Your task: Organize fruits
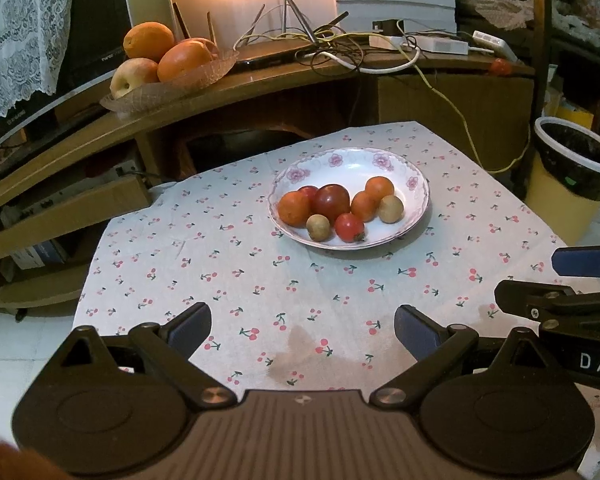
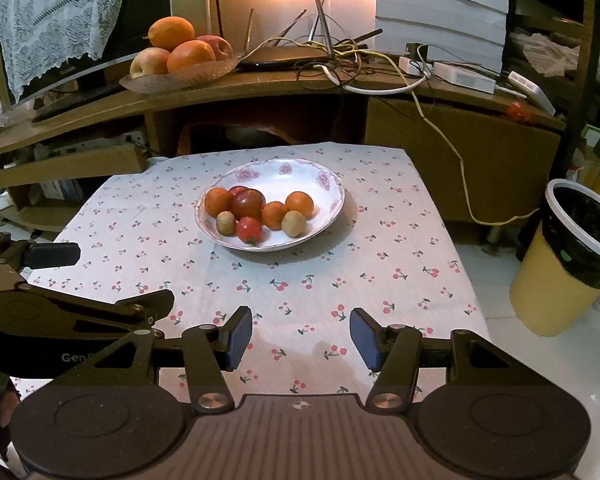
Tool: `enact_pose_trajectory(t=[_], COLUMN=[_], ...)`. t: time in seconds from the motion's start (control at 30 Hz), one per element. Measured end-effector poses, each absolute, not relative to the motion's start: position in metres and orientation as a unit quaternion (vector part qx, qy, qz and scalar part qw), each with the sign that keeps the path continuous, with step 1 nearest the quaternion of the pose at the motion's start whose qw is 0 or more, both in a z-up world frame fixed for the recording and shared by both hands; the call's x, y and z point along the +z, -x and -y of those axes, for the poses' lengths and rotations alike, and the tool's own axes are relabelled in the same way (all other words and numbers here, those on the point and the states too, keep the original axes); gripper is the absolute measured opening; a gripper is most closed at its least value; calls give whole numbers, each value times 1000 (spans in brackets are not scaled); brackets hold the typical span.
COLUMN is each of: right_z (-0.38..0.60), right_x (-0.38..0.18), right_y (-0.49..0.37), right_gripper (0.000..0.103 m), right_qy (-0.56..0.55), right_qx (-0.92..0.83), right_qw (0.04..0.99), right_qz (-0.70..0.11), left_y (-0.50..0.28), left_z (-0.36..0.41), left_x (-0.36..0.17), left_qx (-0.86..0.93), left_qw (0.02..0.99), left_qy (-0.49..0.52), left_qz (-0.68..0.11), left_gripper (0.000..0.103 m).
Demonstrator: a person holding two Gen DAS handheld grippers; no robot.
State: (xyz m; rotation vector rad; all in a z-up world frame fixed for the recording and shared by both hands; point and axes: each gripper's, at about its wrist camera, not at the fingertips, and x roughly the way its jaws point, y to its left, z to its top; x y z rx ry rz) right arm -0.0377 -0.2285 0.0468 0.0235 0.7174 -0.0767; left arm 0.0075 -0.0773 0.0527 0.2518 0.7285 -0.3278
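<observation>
A white flowered plate (image 1: 414, 184) (image 2: 332, 196) sits in the middle of a small table with a cherry-print cloth (image 1: 220, 280) (image 2: 340, 280). In it lie several small fruits: orange ones (image 1: 294, 209) (image 2: 299, 204), a dark red one (image 1: 332, 202) (image 2: 247, 205), a bright red one (image 1: 349, 227) (image 2: 249, 230) and two tan ones (image 1: 391, 209) (image 2: 294, 223). My left gripper (image 1: 303, 330) hangs open over the near part of the cloth, well short of the plate. My right gripper (image 2: 301, 338) is open too, with nothing between its fingers, beside the left one.
A leaf-shaped glass dish (image 1: 168, 84) (image 2: 180, 76) with large oranges and apples stands on the wooden shelf behind the table. Tangled cables (image 1: 340, 46) (image 2: 340, 60) and white adapters lie there too. A yellow bin (image 1: 568, 176) (image 2: 568, 264) stands on the floor to the right.
</observation>
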Motion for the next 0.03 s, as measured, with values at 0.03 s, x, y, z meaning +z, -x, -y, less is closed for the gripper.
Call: enact_pose_trajectory(t=[0.03], right_z=[228], right_x=[46], right_y=[38], right_gripper=[57], right_qy=[-10], right_qx=[-39], right_qw=[935], right_qz=[-352], left_y=[-7], left_z=[78], left_x=[53], left_qx=[-158], left_qw=[914], left_qy=[-124], left_qz=[-352], left_gripper=[103])
